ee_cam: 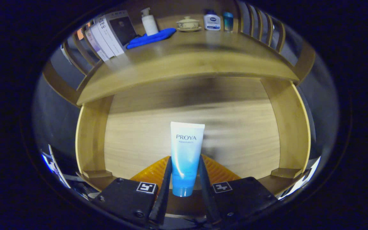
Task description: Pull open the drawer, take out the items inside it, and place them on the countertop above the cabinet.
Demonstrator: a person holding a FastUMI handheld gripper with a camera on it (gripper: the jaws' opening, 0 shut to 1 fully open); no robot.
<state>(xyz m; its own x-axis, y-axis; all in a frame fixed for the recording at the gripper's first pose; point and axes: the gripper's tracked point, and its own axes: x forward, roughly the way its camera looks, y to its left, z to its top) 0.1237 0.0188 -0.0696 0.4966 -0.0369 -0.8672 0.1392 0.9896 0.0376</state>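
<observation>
Blue-and-white tube (185,159) is sitting clamped between both fingers of the gripper (185,174), over the open wooden drawer (139,140); countertop (187,60) lying toward twelve o'clock.

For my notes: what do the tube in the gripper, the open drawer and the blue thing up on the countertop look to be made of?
Tube: likely soft plastic, glossy; a bright streak runs down its white-to-blue body, which the gripper pinches from both sides.
Drawer: light wood or wood-look board, satin; fine grain lines show on its floor.
Blue cloth on the countertop: seemingly fabric, matte, lying limp and folded.
</observation>
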